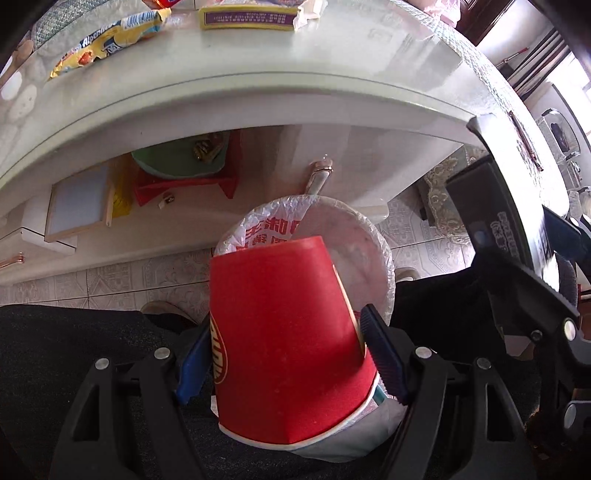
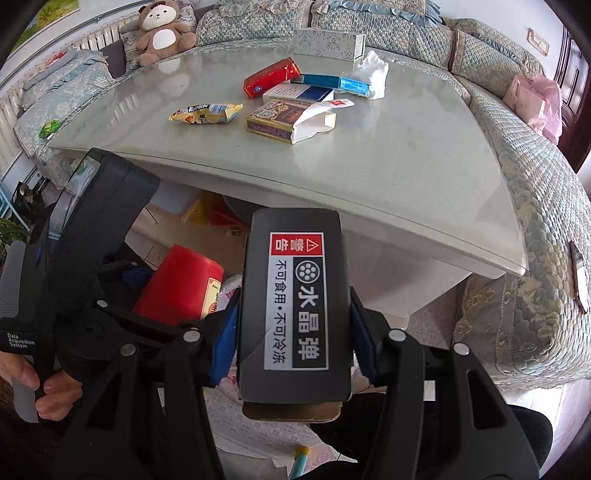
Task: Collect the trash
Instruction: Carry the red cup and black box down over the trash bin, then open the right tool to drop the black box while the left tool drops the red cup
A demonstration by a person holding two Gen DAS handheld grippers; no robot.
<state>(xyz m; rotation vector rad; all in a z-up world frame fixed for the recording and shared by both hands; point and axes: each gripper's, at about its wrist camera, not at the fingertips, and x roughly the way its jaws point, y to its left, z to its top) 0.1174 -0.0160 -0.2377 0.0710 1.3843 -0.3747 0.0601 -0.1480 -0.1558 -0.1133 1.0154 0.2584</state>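
Observation:
My left gripper [image 1: 288, 350] is shut on a red paper cup [image 1: 284, 332], held upside down over a bin lined with a printed plastic bag [image 1: 332, 229] on the floor. My right gripper [image 2: 295, 328] is shut on a black box with a warning label [image 2: 295, 306], held just in front of the table edge; the box also shows in the left wrist view [image 1: 495, 210]. The red cup shows in the right wrist view [image 2: 181, 284] at lower left. More trash lies on the glass table [image 2: 369, 173]: a yellow snack wrapper [image 2: 207, 112], several small boxes [image 2: 288, 118], a crumpled tissue [image 2: 373, 74].
A sofa [image 2: 535, 206] wraps round the table's right and far sides, with a teddy bear [image 2: 159, 33] at the back. Under the table are a red stool [image 1: 184, 181] and a framed board [image 1: 77, 203]. The floor is tiled.

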